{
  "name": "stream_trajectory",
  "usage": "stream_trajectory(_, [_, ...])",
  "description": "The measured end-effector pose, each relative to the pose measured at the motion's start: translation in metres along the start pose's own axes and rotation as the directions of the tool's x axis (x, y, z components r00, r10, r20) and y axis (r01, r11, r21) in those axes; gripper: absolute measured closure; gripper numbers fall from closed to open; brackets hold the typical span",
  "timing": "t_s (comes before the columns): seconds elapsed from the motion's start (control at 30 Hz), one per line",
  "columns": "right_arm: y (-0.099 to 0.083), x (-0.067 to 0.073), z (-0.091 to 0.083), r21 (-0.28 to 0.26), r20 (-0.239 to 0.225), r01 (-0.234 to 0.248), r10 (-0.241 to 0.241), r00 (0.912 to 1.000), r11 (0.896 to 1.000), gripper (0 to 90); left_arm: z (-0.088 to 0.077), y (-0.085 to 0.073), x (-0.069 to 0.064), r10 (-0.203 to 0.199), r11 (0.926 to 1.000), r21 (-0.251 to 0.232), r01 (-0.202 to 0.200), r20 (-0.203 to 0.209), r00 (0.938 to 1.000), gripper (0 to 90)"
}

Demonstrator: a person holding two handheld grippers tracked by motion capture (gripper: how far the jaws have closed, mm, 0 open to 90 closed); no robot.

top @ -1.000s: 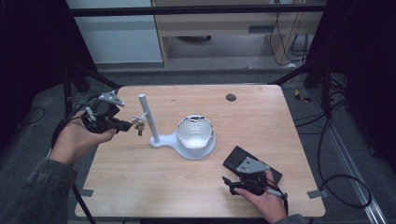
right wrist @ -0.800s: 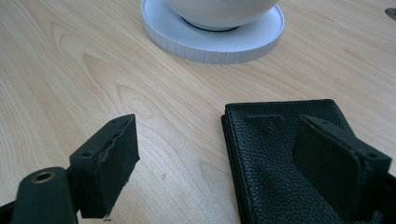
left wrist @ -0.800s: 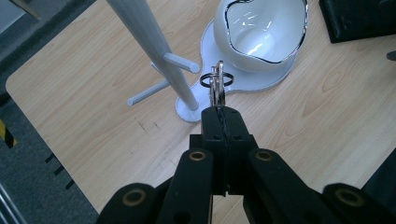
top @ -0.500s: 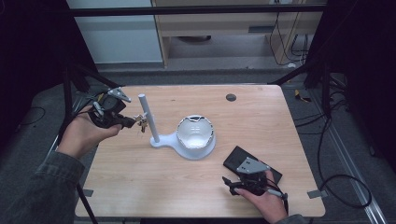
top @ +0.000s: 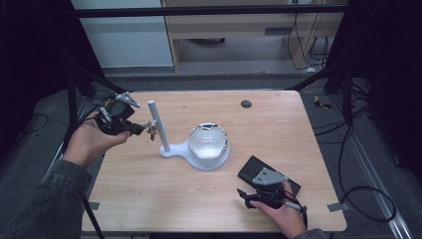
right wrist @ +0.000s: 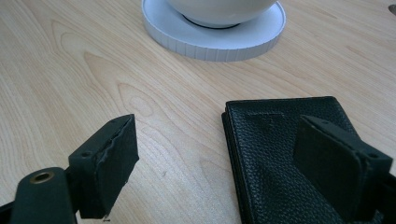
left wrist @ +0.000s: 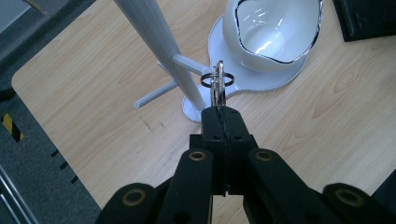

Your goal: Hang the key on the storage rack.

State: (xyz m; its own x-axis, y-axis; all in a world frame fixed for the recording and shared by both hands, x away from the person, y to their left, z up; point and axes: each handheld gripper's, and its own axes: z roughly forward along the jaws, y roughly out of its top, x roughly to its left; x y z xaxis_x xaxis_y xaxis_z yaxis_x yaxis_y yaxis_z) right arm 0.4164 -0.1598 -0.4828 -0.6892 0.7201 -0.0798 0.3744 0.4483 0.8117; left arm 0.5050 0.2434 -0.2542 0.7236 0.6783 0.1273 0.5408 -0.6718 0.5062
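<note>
left gripper view has the left gripper [left wrist: 219, 112] clenched on a key ring [left wrist: 217, 80], which sticks straight out ahead of the jaw tips, its loop just at the tip of the stand's side peg [left wrist: 189, 62], peg axis crossing left. the right gripper [right wrist: 243, 158] rests released, one jaw over a black wallet [right wrist: 275, 149].

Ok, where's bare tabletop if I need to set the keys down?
Free: the wooden table's near-left stretch before the white post-and-bowl stand, and the far-right corner past the small dark disc. Crowded: near right, around the black leather wallet and right gripper.
</note>
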Motion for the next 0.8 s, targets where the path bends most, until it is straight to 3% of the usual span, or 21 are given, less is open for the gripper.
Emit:
stream_trajectory(0.57, [0.0003,0.0000,-0.0008,-0.001,-0.003,0.001,-0.001,1.0000,1.000,14.1,0.0050,0.0047,0.0013,0.000,1.0000,0.006,0.000,-0.005,1.0000,89.9])
stream_trajectory(0.8, [0.0002,0.0011,0.0004,0.004,-0.006,0.007,-0.007,1.0000,1.000,14.1,0.0070,0.0065,0.0050,-0.018,0.9998,-0.004,0.018,-0.018,0.9997,89.9])
